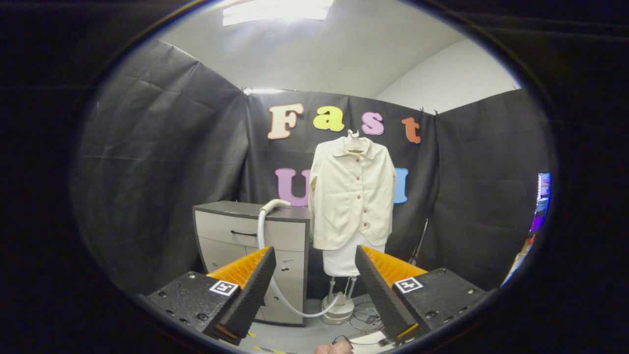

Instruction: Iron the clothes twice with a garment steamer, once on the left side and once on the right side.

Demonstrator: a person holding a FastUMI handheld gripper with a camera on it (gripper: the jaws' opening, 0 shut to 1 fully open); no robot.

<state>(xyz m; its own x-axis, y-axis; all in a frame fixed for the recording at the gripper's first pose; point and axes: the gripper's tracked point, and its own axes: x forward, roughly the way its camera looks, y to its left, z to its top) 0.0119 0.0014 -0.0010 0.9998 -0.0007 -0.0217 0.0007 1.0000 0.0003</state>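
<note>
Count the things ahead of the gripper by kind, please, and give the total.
Jacket: 1
Steamer head with hose: 1
Steamer base: 1
Drawer cabinet: 1
Total: 4
The gripper is open, holding nothing.

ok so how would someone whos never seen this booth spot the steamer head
Start at the grey drawer cabinet left of the cream jacket hanging on its stand. The steamer head rests on the cabinet's top, by the jacket's sleeve. It is the one white curved piece there, with a pale hose looping down to the floor base. The open fingers hold nothing.
</note>
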